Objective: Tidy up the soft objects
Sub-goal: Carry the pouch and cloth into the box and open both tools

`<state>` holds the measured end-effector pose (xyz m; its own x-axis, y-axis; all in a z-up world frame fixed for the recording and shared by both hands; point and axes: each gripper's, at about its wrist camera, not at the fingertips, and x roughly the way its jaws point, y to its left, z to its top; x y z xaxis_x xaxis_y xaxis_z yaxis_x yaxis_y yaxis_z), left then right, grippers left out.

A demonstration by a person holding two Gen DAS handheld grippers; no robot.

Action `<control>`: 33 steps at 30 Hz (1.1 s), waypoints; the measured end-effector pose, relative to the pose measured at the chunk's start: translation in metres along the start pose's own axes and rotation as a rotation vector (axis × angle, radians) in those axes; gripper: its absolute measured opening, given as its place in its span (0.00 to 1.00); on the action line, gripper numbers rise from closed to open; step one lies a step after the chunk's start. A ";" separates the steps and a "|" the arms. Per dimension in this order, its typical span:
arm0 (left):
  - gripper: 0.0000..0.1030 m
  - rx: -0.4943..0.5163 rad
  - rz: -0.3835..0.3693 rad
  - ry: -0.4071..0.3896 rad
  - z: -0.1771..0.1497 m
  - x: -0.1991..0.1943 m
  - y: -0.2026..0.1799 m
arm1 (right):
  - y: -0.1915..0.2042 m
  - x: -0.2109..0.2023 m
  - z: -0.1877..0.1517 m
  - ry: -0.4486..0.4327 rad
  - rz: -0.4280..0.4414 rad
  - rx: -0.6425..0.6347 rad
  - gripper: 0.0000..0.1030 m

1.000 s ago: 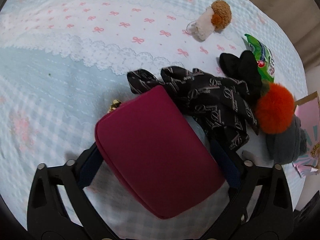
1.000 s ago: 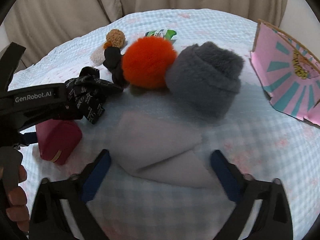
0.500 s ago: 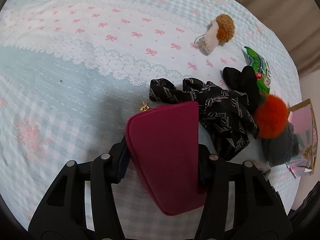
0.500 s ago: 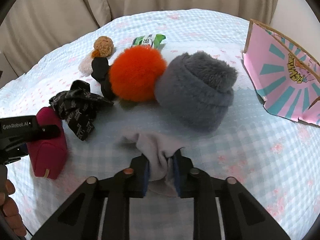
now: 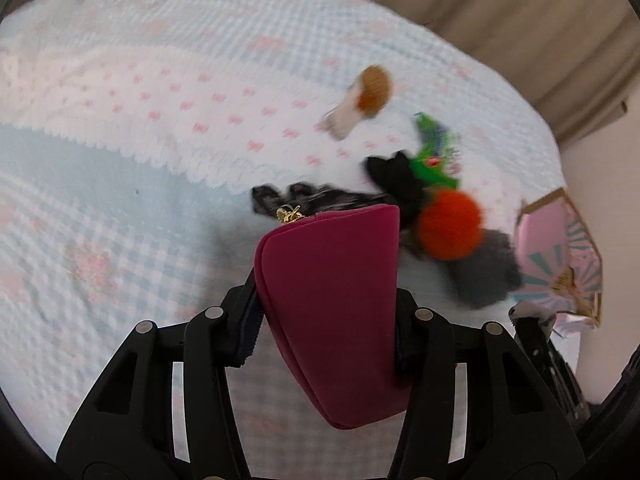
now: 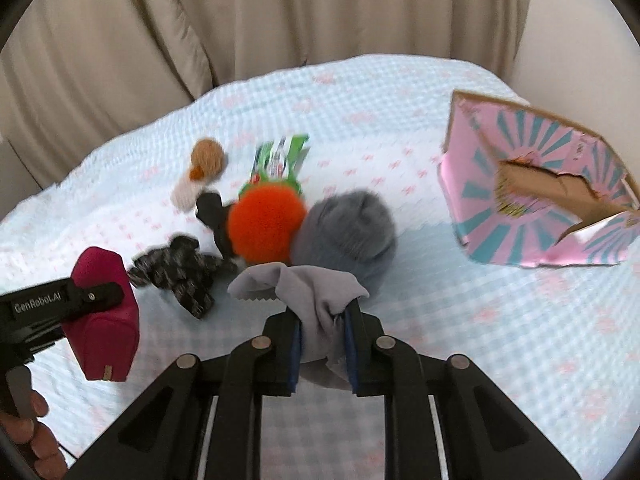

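Observation:
My left gripper [image 5: 326, 312] is shut on a maroon zip pouch [image 5: 336, 304] and holds it up off the bed; the pouch also shows in the right wrist view [image 6: 106, 312]. My right gripper [image 6: 322, 344] is shut on a grey cloth [image 6: 308, 292], lifted and hanging between the fingers. On the bed lie an orange pompom [image 6: 266, 222], a grey fuzzy hat [image 6: 348, 228], a black patterned scarf [image 6: 180, 272], a black cloth [image 6: 210, 208], a mushroom plush [image 6: 200, 168] and a green packet [image 6: 280, 160].
A pink and teal cardboard box [image 6: 540, 200] with a torn side stands at the right of the bed. Beige curtains [image 6: 240, 20] hang behind the bed. The checked bedspread [image 6: 480, 340] spreads to the right front.
Both grippers have lifted: the left raised the maroon pouch off the bed, the right raised the grey cloth. One second ago both were open around these items.

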<state>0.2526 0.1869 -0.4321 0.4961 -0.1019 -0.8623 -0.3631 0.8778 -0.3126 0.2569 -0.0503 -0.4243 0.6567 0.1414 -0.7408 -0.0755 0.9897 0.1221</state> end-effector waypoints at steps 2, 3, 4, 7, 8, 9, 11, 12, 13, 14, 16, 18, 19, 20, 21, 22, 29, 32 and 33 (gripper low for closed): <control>0.44 0.036 -0.017 -0.015 0.005 -0.021 -0.017 | -0.005 -0.022 0.013 -0.017 -0.008 0.004 0.16; 0.45 0.052 -0.024 -0.025 0.006 -0.034 -0.026 | -0.007 -0.032 0.016 -0.025 -0.011 0.004 0.16; 0.45 0.061 -0.029 -0.033 0.008 -0.043 -0.034 | -0.011 -0.045 0.023 -0.036 -0.017 0.007 0.16; 0.45 0.088 -0.051 -0.057 0.011 -0.076 -0.058 | -0.025 -0.079 0.039 -0.064 -0.023 0.029 0.16; 0.45 0.096 -0.062 -0.063 0.012 -0.087 -0.068 | -0.032 -0.094 0.046 -0.078 -0.026 0.040 0.16; 0.44 0.104 -0.071 -0.068 0.011 -0.096 -0.075 | -0.036 -0.103 0.052 -0.086 -0.028 0.048 0.16; 0.45 0.127 -0.085 -0.079 0.013 -0.113 -0.096 | -0.051 -0.129 0.067 -0.112 -0.034 0.065 0.16; 0.45 0.174 -0.114 -0.123 0.012 -0.122 -0.107 | -0.058 -0.140 0.073 -0.120 -0.037 0.069 0.16; 0.45 0.186 -0.121 -0.132 0.009 -0.131 -0.120 | -0.067 -0.152 0.078 -0.129 -0.042 0.072 0.16; 0.44 0.199 -0.127 -0.139 0.006 -0.140 -0.133 | -0.076 -0.163 0.084 -0.139 -0.049 0.071 0.16; 0.45 0.223 -0.131 -0.143 -0.001 -0.151 -0.159 | -0.093 -0.181 0.094 -0.154 -0.059 0.065 0.16; 0.45 0.234 -0.135 -0.142 -0.009 -0.158 -0.186 | -0.118 -0.200 0.106 -0.166 -0.063 0.061 0.16; 0.45 0.239 -0.138 -0.143 -0.012 -0.161 -0.201 | -0.127 -0.206 0.110 -0.168 -0.064 0.059 0.16; 0.45 0.245 -0.140 -0.144 -0.016 -0.163 -0.217 | -0.143 -0.212 0.115 -0.168 -0.063 0.058 0.16; 0.45 0.251 -0.143 -0.144 -0.018 -0.163 -0.230 | -0.153 -0.215 0.119 -0.165 -0.062 0.058 0.16; 0.45 0.257 -0.148 -0.142 -0.021 -0.162 -0.247 | -0.166 -0.217 0.123 -0.162 -0.060 0.058 0.16; 0.45 0.280 -0.160 -0.091 -0.034 -0.127 -0.354 | -0.253 -0.208 0.145 -0.105 -0.037 0.031 0.16; 0.45 0.282 -0.138 -0.074 -0.033 -0.101 -0.390 | -0.282 -0.190 0.155 -0.063 -0.015 0.011 0.16; 0.45 0.286 -0.125 -0.066 -0.031 -0.090 -0.401 | -0.292 -0.181 0.158 -0.047 -0.005 0.002 0.16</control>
<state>0.3286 -0.1703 -0.2413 0.5762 -0.1945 -0.7938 -0.0646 0.9574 -0.2814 0.2787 -0.3690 -0.2213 0.6918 0.1350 -0.7094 -0.0702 0.9903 0.1199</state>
